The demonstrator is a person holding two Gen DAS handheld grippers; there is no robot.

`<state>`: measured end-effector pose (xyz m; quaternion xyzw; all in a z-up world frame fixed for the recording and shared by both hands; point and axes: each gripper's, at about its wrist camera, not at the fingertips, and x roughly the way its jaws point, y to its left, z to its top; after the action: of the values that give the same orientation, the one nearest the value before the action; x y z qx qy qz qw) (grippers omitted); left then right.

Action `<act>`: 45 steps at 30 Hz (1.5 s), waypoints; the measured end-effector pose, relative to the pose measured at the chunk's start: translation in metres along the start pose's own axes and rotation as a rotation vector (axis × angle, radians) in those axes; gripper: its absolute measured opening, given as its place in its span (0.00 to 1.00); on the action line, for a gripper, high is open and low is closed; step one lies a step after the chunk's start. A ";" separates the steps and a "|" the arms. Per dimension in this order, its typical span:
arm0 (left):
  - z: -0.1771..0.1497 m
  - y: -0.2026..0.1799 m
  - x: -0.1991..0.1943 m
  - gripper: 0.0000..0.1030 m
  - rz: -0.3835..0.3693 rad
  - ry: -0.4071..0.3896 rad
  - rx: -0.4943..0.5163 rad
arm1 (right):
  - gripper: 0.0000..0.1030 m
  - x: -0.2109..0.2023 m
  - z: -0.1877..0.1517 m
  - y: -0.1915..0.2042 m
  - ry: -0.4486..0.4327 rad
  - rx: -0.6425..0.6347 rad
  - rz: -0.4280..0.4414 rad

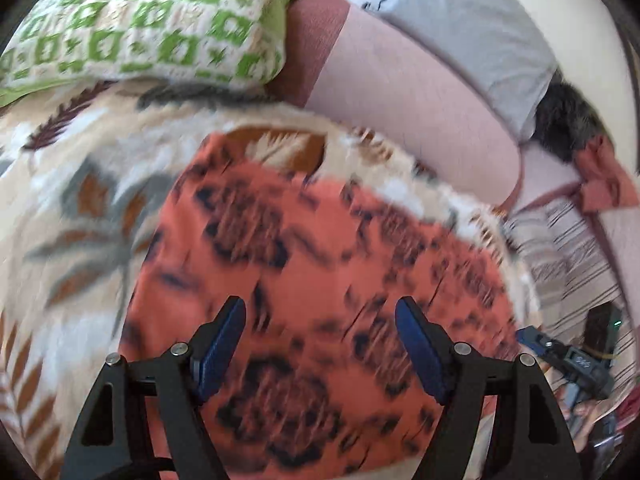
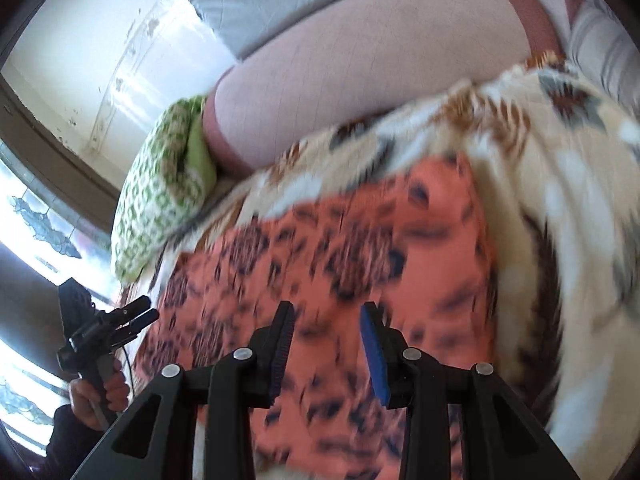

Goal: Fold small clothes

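Our left claw (image 1: 320, 344) stands wide open with nothing between its blue pads (image 1: 218, 354), hanging over the orange garment (image 1: 320, 248) with the dark blotched print. Our right claw (image 2: 326, 344) is open too, its jaws somewhat closer together and likewise empty, above the same cloth (image 2: 320, 272). In the right wrist view we see the left claw (image 2: 138, 314) off the garment's left edge, gripped by our left hand (image 2: 100, 396); from there its fingers look nearly together, though its own camera shows them apart. The garment lies spread flat on a cream blanket with a leaf pattern (image 1: 80, 200), which shows bare on all visible sides of it. Past the far edge the blanket meets a pink bolster (image 1: 408, 92), with a green-and-white patterned pillow (image 1: 140, 20) at its left end and grey bedding (image 1: 472, 20) behind. Motion blur softens the garment's borders in both views
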<state>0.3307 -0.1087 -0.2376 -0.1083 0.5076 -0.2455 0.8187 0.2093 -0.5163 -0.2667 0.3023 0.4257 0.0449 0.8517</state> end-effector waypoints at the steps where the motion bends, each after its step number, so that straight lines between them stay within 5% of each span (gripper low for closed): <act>1: -0.005 0.001 0.002 0.75 0.017 0.018 -0.001 | 0.36 0.002 -0.013 0.004 0.024 -0.006 -0.016; 8: -0.043 -0.014 0.021 0.76 0.292 0.150 0.179 | 0.37 0.032 -0.069 0.001 0.169 0.031 -0.144; 10: -0.049 -0.027 0.024 0.77 0.361 0.177 0.250 | 0.37 0.025 -0.076 0.005 0.143 0.011 -0.157; 15: -0.049 -0.026 0.005 0.77 0.299 0.170 0.154 | 0.37 -0.011 -0.085 0.007 0.124 0.029 -0.141; 21: -0.054 -0.033 -0.003 0.77 0.348 0.149 0.171 | 0.37 -0.044 -0.094 -0.010 0.052 0.048 -0.149; 28: -0.051 -0.014 0.022 0.83 0.437 0.192 0.149 | 0.37 -0.019 -0.100 -0.038 0.104 0.141 -0.108; 32: -0.043 -0.022 0.020 0.83 0.421 0.200 0.117 | 0.37 -0.012 -0.095 -0.038 0.121 0.140 -0.108; 37: -0.043 -0.028 -0.005 0.83 0.366 0.119 0.088 | 0.38 -0.018 -0.090 -0.023 0.070 0.103 -0.109; 45: -0.055 -0.015 0.022 0.85 0.482 0.164 0.118 | 0.38 -0.034 -0.086 -0.005 -0.039 0.025 -0.188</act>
<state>0.2859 -0.1294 -0.2737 0.0838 0.5683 -0.0805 0.8146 0.1222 -0.4909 -0.2852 0.2726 0.4360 -0.0465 0.8564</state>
